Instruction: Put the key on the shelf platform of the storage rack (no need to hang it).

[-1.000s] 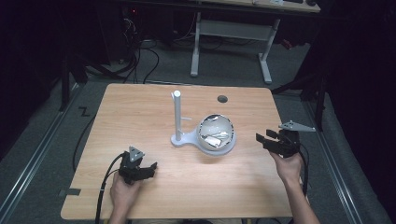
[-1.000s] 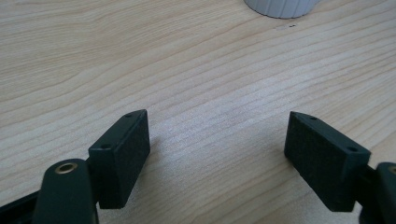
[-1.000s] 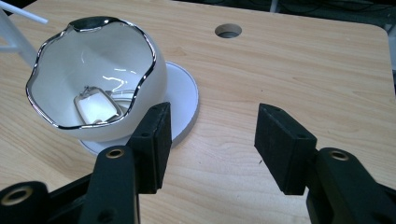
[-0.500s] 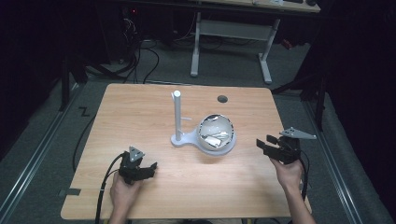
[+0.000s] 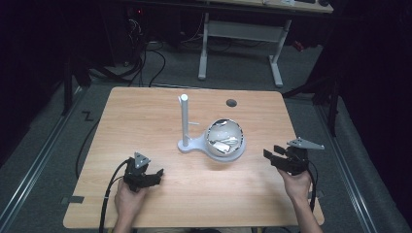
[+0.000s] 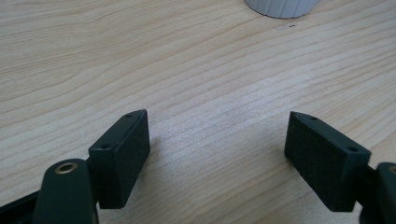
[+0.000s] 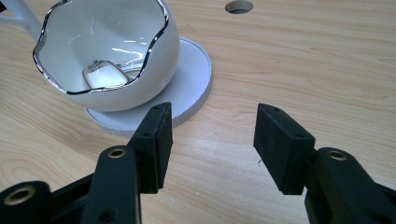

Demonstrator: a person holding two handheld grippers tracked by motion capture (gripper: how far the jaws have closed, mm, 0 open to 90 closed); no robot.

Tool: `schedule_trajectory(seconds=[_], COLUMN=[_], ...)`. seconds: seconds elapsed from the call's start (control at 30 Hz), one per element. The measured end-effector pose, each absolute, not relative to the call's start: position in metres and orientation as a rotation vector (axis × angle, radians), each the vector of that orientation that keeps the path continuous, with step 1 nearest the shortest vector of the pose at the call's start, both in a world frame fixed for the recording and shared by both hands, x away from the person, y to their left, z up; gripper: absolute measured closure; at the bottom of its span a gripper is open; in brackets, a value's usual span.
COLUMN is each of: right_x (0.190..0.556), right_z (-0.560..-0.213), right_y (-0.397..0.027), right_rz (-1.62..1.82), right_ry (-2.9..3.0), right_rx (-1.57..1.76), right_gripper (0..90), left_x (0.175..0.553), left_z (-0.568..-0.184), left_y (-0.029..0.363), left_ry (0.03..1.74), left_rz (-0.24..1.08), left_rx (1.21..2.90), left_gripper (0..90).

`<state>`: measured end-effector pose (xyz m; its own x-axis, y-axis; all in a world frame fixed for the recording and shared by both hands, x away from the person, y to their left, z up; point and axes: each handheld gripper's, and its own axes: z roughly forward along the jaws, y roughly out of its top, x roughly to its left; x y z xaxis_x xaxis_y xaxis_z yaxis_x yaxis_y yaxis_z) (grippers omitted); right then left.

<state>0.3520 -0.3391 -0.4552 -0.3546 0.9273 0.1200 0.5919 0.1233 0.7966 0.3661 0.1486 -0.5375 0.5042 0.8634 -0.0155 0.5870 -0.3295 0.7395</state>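
A white bowl (image 5: 224, 138) with a wavy chrome rim sits on the round white base (image 5: 236, 155) of a stand with an upright white post (image 5: 184, 119), at the middle of the table. In the right gripper view the bowl (image 7: 107, 51) holds a small white flat object (image 7: 105, 77). My right gripper (image 5: 273, 156) is open to the right of the bowl, low over the wood, its jaws (image 7: 214, 109) pointing at the base (image 7: 191, 79). Near the front left, my left gripper (image 5: 156, 175) stands open, with bare wood between its jaws (image 6: 218, 116).
A wooden table (image 5: 145, 111) carries everything. A round cable hole (image 5: 231, 103) lies behind the bowl. The stand's ribbed white edge (image 6: 280, 7) shows ahead of the left gripper. A desk frame (image 5: 238, 43) and cables stand on the dark floor beyond.
My right gripper has drifted a little toward the table's front edge and lower. The left gripper, bowl and stand have stayed put.
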Motion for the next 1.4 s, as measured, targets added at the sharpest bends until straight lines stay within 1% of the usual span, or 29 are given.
schedule_trajectory(seconds=[0.7, 1.4], right_x=[0.351, 0.357], right_z=[-0.474, -0.497], right_y=[-0.329, -0.315], right_rz=[1.13, 1.105], right_ry=[2.033, 2.077], right_rx=[1.487, 1.507], right_gripper=[47.6, 47.7], left_x=[0.366, 0.366], left_z=[-0.537, -0.537], left_y=[0.149, 0.149], left_ry=[1.184, 1.184], left_rz=[0.504, 0.505], left_rx=[2.047, 2.047], left_gripper=[22.8, 22.8])
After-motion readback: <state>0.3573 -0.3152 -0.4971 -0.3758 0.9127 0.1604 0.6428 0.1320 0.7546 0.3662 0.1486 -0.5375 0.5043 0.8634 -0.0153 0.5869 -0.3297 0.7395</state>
